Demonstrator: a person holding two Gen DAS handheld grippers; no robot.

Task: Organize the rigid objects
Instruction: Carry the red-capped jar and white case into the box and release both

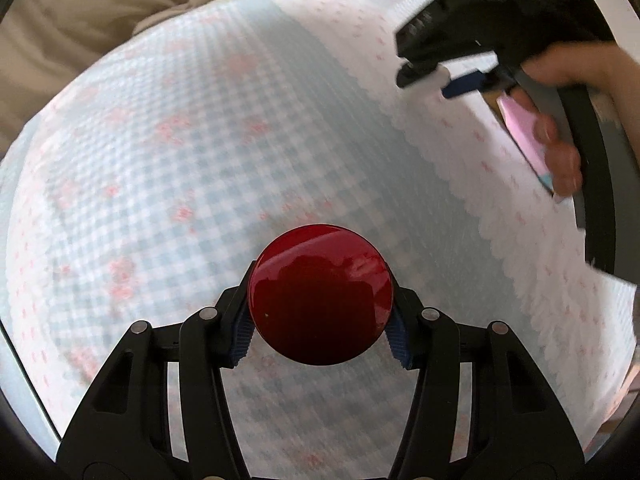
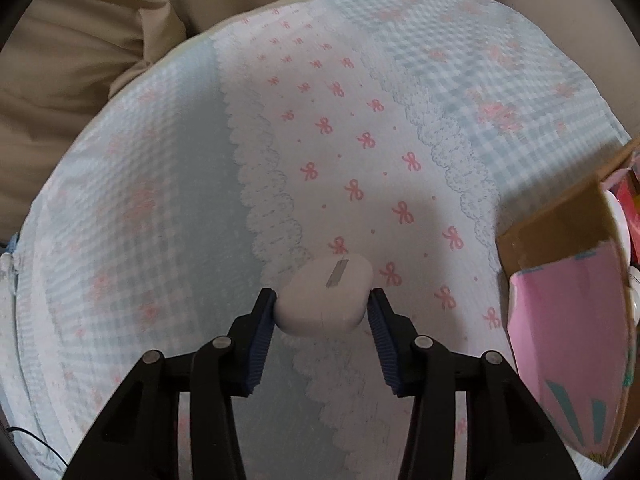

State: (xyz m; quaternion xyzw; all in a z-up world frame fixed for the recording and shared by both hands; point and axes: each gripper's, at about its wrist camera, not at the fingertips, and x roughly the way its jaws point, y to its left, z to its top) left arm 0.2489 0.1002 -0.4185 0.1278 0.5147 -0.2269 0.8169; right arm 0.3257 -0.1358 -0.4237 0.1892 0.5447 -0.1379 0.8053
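Observation:
My left gripper [image 1: 320, 316] is shut on a glossy dark red round object [image 1: 320, 295], held above the checked tablecloth. My right gripper [image 2: 323, 308] is shut on a small white rounded case [image 2: 324, 300] with a grey mark on top, held above the bow-patterned strip of the cloth. The right gripper also shows in the left wrist view [image 1: 424, 68] at the upper right, with a hand on its handle. A pink cardboard box [image 2: 568, 320] with open flaps stands at the right, close beside the right gripper; a little of it shows in the left wrist view [image 1: 524, 136].
A round table carries a blue-and-white checked cloth [image 1: 200, 160] with pink bows and a lace-edged strip [image 2: 352, 160]. Beige cushions [image 2: 80, 80] lie behind the table. The box holds a red item [image 2: 630, 208] and something white.

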